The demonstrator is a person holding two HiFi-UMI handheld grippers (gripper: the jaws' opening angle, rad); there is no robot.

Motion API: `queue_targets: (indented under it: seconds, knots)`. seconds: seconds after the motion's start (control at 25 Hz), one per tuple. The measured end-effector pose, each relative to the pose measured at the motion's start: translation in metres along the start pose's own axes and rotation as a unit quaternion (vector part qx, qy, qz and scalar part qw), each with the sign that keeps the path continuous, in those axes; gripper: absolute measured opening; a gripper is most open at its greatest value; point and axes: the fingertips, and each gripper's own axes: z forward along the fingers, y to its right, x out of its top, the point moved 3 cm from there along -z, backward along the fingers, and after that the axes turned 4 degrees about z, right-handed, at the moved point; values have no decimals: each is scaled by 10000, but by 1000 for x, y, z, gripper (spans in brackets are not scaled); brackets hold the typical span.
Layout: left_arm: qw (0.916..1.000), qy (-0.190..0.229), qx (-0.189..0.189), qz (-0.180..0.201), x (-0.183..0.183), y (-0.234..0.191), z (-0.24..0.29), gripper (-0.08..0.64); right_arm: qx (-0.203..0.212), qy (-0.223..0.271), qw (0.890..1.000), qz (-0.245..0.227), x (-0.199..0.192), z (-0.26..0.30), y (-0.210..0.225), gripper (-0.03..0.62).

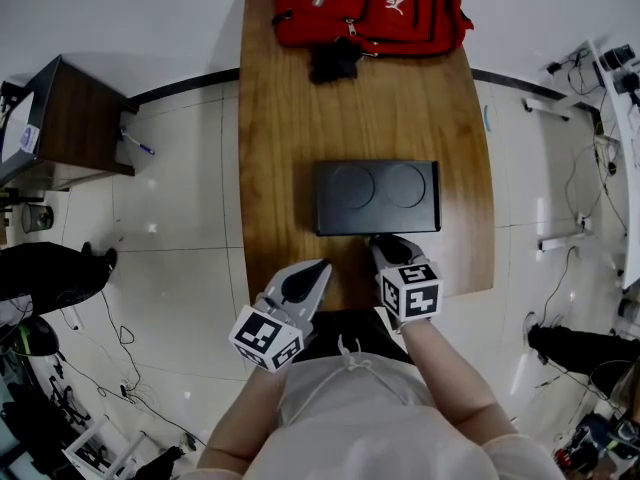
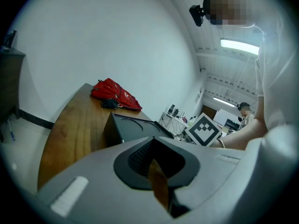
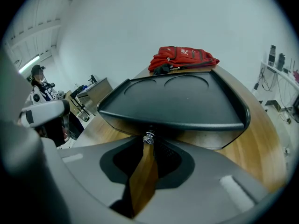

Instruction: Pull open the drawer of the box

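A flat black box (image 1: 377,197) with two round recesses in its lid lies on the wooden table (image 1: 280,118). My right gripper (image 1: 385,243) is at the middle of the box's near face. In the right gripper view its jaw tips (image 3: 148,141) close around a small metal drawer knob (image 3: 148,137) just under the lid's rim (image 3: 177,99). The drawer front looks flush with the box. My left gripper (image 1: 318,268) hovers near the table's near edge, left of the box and apart from it. Its jaws (image 2: 152,160) are together with nothing between them.
A red backpack (image 1: 370,8) with a dark item in front of it lies at the table's far end. A dark side desk (image 1: 70,118) stands on the white floor to the left. Cables and equipment (image 1: 590,168) lie on the floor at the right.
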Motion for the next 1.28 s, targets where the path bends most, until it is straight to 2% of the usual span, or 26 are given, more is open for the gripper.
queue_targets:
  seconds: [0.36,0.84,1.28]
  knots:
    - [10000,44,34,-8,-2,8,-8,5,46,-28,10000,-30,-10,-7,-4,75]
    - [9998,122,164,-21,-20,27,-26,5,103,-151,9998,-28,-54,-29,-15,77]
    - [9994,157,271,119,-29,40,-45,5,138,-283,9995,-75,-96,-48,-25,77]
